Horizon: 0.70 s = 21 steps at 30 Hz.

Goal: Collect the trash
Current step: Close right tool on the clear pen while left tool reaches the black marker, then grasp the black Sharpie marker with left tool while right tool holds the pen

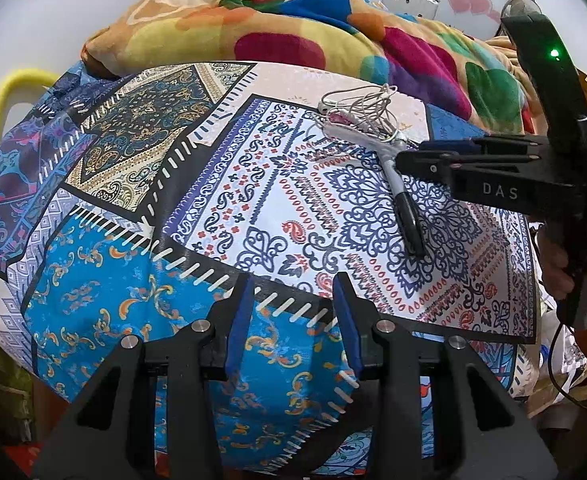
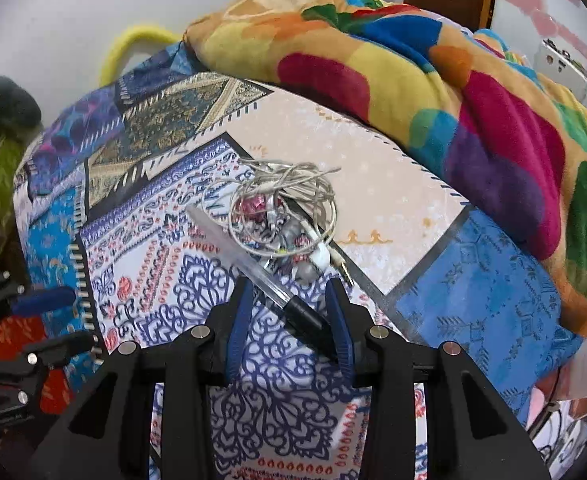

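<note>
A clear pen with a black cap (image 2: 261, 268) lies on the patterned bedsheet (image 2: 141, 248), next to a tangle of white earphone wires and small wrappers (image 2: 281, 208). My right gripper (image 2: 289, 292) is open, its blue pads on either side of the pen's capped end. In the left wrist view the pen (image 1: 397, 184) and the wire tangle (image 1: 357, 108) lie at the upper right, with my right gripper (image 1: 429, 152) reaching in over them from the right. My left gripper (image 1: 293, 292) is open and empty, low over the blue part of the sheet.
A bunched multicoloured blanket (image 2: 433, 80) fills the back and right of the bed. A yellow curved bar (image 1: 9, 96) stands at the bed's far left by the white wall. A white device (image 2: 561, 60) lies behind the blanket. The sheet drops off at the near edge.
</note>
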Motion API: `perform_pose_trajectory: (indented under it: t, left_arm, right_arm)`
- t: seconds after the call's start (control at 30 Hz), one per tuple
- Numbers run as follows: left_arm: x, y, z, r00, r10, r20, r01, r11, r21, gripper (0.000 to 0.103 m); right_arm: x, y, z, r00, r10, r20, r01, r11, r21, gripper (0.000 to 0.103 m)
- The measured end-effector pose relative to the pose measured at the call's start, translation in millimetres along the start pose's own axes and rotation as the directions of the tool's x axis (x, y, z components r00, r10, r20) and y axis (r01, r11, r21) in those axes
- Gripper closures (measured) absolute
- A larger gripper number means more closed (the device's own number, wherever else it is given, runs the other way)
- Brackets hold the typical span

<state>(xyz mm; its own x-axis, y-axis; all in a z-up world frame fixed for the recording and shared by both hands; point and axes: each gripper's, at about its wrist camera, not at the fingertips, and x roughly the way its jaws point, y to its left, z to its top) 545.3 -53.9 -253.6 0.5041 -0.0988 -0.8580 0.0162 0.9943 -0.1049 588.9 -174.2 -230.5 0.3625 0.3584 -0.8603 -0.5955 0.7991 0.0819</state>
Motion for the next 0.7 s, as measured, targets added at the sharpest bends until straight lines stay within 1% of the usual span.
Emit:
perform_pose_trajectory:
  t: [0.03, 0.07, 0.13, 0.23, 0.4, 0.5, 0.6, 0.7]
  left_arm:
    - [-1, -2, 0, 1.000, 0.000, 0.001, 0.000, 1.000, 0.003, 0.063]
    - [-1, -4, 1, 1.000, 0.000, 0.000, 0.000, 1.000, 0.005, 0.063]
    - [-3, -9, 3, 1.000, -0.003, 0.004, 0.003, 1.000, 0.012, 0.063]
    - [-4, -15, 7, 1.000, -0.016, 0.000, 0.016, 1.000, 0.022, 0.063]
    - [3, -29, 20, 0.998, -0.061, -0.020, 0.061, 0.998, 0.019, 0.063]
    - [11, -41, 26, 0.997, -0.072, -0.022, 0.073, 0.997, 0.029, 0.063]
    - [21, -54, 32, 0.996, -0.084, -0.026, 0.085, 0.996, 0.026, 0.063]
    - [32, -64, 36, 0.997, -0.079, -0.021, 0.079, 0.997, 0.022, 0.063]
  right_arm:
    - [-1, -1, -1, 1.000, 0.007, -0.006, -0.006, 1.000, 0.007, 0.083]
    - [-2, -2, -4, 1.000, 0.022, -0.012, -0.022, 1.000, 0.015, 0.086]
    - [-6, -3, -9, 1.000, 0.024, -0.007, -0.024, 0.999, 0.029, 0.090]
    - [-12, -3, -18, 0.999, 0.039, 0.003, -0.040, 0.998, 0.048, 0.091]
    - [-32, -4, -39, 0.998, 0.040, 0.058, -0.046, 0.994, 0.104, 0.092]
    - [-41, -12, -50, 0.996, 0.029, 0.081, -0.043, 0.983, 0.178, 0.092]
    - [-48, -23, -61, 0.996, -0.016, 0.089, -0.007, 0.968, 0.249, 0.091]
    - [-53, -34, -71, 0.995, -0.044, 0.092, 0.014, 0.951, 0.310, 0.091]
